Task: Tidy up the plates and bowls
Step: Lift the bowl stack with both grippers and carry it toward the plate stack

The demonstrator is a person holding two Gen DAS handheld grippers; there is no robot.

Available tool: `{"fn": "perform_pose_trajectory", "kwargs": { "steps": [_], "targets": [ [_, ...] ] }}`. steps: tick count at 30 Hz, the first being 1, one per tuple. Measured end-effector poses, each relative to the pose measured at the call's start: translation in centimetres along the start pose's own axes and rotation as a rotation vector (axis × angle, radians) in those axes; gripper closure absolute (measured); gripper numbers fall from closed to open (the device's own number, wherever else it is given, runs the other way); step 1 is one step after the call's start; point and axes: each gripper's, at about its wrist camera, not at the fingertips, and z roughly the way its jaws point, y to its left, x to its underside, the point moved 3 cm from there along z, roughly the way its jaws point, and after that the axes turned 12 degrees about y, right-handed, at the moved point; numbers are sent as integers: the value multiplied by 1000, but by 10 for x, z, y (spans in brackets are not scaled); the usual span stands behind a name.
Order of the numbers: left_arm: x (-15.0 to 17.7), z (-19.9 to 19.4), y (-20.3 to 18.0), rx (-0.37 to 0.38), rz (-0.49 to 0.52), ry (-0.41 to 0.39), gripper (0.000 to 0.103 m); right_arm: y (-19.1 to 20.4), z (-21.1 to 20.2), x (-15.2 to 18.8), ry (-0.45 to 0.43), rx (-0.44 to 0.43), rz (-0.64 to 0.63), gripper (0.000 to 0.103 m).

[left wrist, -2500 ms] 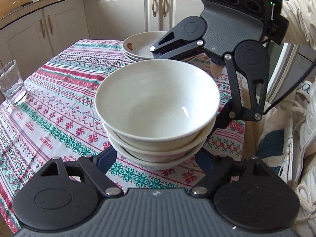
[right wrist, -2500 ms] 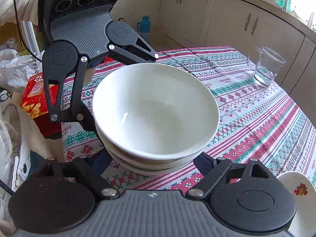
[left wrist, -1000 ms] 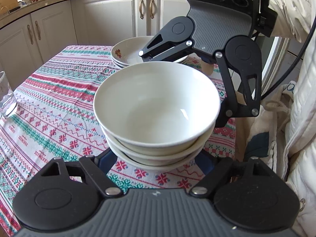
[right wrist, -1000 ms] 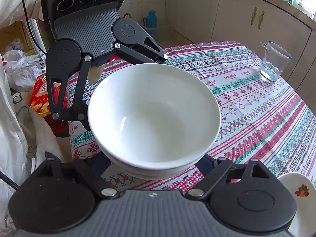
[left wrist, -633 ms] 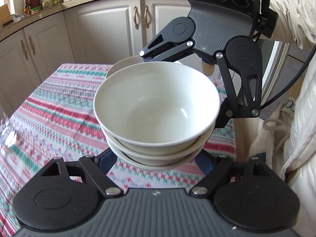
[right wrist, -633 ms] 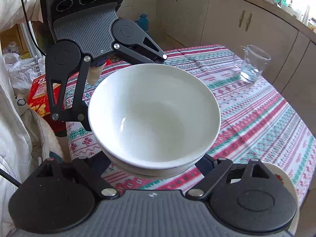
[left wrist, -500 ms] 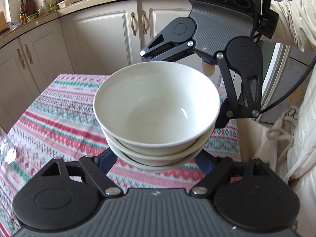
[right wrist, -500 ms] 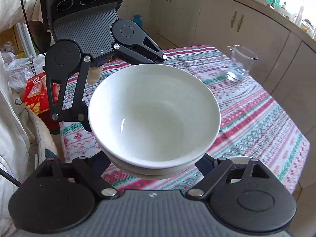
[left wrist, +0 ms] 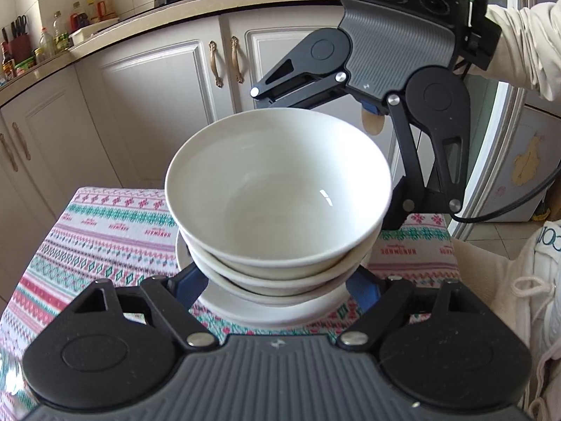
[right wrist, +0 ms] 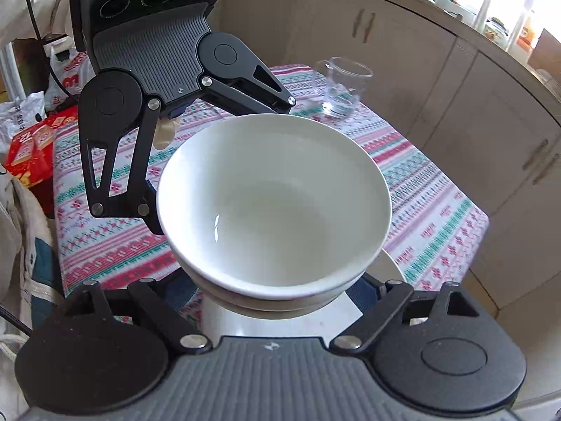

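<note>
A stack of white bowls [left wrist: 280, 193] is held in the air between my two grippers, which face each other. My left gripper [left wrist: 277, 284] has its blue-padded fingers wide apart, pressed against the lower bowls from the near side. My right gripper [right wrist: 277, 294] does the same from the opposite side. The bowl stack [right wrist: 273, 203] hangs just above a stack of white plates [left wrist: 266, 315] on the patterned tablecloth [left wrist: 105, 238]. The plates [right wrist: 350, 315] show under the bowls in the right wrist view too.
A clear glass mug [right wrist: 342, 86] stands on the far part of the table. Kitchen cabinets [left wrist: 157, 105] run behind the table. A red box [right wrist: 31, 151] and bags lie on the floor beside the table.
Both grippers have carried the bowl stack up and across the table to a spot over the plates. The grip on the bowls has not changed.
</note>
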Motion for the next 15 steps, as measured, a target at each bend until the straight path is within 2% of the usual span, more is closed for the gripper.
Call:
{"fn": "perform_pose_trajectory", "kwargs": {
  "steps": [15],
  "targets": [
    [-17, 40, 10, 40, 14, 27, 18, -27, 16, 32, 32, -11, 72, 10]
  ]
}}
